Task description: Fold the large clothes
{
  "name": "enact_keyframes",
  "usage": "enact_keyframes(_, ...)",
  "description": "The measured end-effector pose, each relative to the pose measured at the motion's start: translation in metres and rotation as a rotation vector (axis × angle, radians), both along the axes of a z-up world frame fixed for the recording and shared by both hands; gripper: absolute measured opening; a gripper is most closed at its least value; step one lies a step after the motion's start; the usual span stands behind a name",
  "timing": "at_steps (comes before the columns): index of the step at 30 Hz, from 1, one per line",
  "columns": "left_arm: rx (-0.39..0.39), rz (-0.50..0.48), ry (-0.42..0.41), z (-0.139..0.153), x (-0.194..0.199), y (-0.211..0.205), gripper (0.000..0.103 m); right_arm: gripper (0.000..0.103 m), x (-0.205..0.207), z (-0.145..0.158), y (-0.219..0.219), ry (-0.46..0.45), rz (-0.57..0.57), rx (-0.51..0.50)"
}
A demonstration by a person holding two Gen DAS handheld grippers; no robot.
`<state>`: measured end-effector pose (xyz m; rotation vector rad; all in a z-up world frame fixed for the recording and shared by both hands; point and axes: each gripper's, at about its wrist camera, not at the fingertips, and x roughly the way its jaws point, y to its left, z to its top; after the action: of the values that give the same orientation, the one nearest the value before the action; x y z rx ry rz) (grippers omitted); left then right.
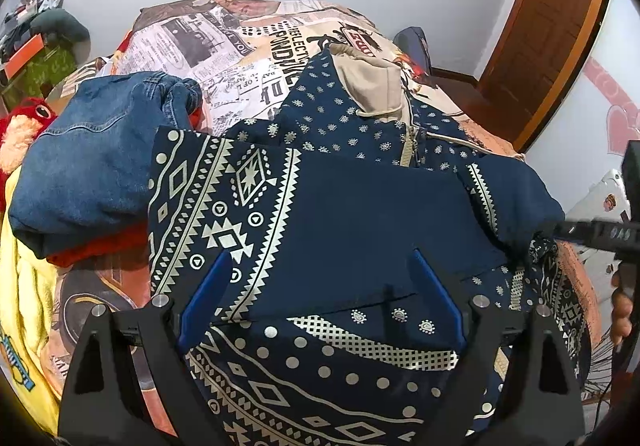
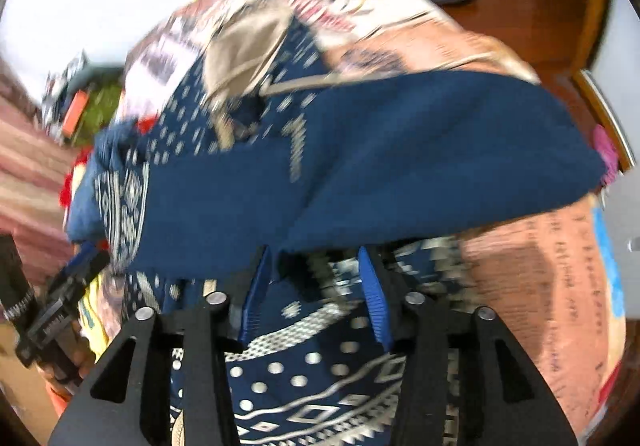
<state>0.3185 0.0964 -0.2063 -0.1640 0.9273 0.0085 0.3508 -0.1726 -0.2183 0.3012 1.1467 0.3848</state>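
A navy hoodie (image 1: 360, 206) with white geometric print and a beige hood (image 1: 372, 86) lies on the bed, its sleeves folded across the chest. My left gripper (image 1: 320, 255) hovers open over the lower front, its blue fingers (image 1: 208, 286) wide apart with only flat cloth beneath them. The right wrist view is blurred. There my right gripper (image 2: 313, 252) has its jaws apart at the lower edge of the plain navy sleeve (image 2: 400, 150), and the pads do not press on the cloth. The hoodie's patterned hem (image 2: 304, 386) lies below it.
The bed has a newspaper-print cover (image 1: 224, 46). A denim garment (image 1: 92, 166) lies left of the hoodie over something red, with a red plush toy (image 1: 28, 114) and yellow cloth (image 1: 24, 306) further left. A wooden door (image 1: 552, 26) stands at the back right.
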Motion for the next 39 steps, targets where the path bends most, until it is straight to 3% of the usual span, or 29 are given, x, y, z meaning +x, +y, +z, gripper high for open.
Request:
enact_keyframes(4, 0.0, -0.011, 0.001, 0.0, 0.003, -0.006, 0.09, 0.052, 0.012, -0.002, -0.039, -0.019, -0.155, 0.0)
enact_keyframes(8, 0.005, -0.024, 0.004, -0.001, 0.004, -0.012, 0.09, 0.052, 0.028, -0.023, -0.079, 0.048, -0.288, 0.03)
enact_keyframes(13, 0.009, -0.028, 0.008, -0.002, 0.006, -0.016, 0.09, 0.052, 0.046, -0.055, -0.106, 0.145, -0.383, 0.132)
enact_keyframes(16, 0.005, -0.025, 0.009, -0.002, 0.007, -0.015, 0.09, 0.052, 0.051, -0.06, -0.111, 0.124, -0.43, 0.174)
enact_keyframes(19, 0.008, -0.023, 0.012, -0.002, 0.007, -0.015, 0.09, 0.052, 0.06, -0.061, -0.106, 0.088, -0.445, 0.133)
enact_keyframes(22, 0.02, -0.017, 0.009, -0.001, 0.006, -0.015, 0.09, 0.05, 0.069, -0.06, -0.097, 0.07, -0.436, 0.027)
enact_keyframes(23, 0.022, -0.016, 0.005, 0.0, 0.005, -0.015, 0.09, 0.046, 0.071, -0.057, -0.093, 0.058, -0.429, -0.005)
enact_keyframes(25, 0.021, -0.014, -0.001, 0.002, 0.003, -0.013, 0.09, 0.011, 0.073, -0.046, -0.086, 0.028, -0.396, -0.043)
enact_keyframes(26, 0.019, -0.01, -0.004, 0.003, 0.002, -0.011, 0.09, 0.007, 0.072, -0.039, -0.082, 0.014, -0.387, -0.061)
enact_keyframes(30, 0.009, 0.002, -0.017, 0.01, -0.002, -0.002, 0.09, 0.007, 0.056, 0.01, -0.055, -0.149, -0.321, -0.098)
enact_keyframes(39, 0.027, 0.014, -0.114, 0.051, -0.021, 0.02, 0.09, 0.006, 0.02, 0.119, 0.031, -0.366, -0.08, 0.036)
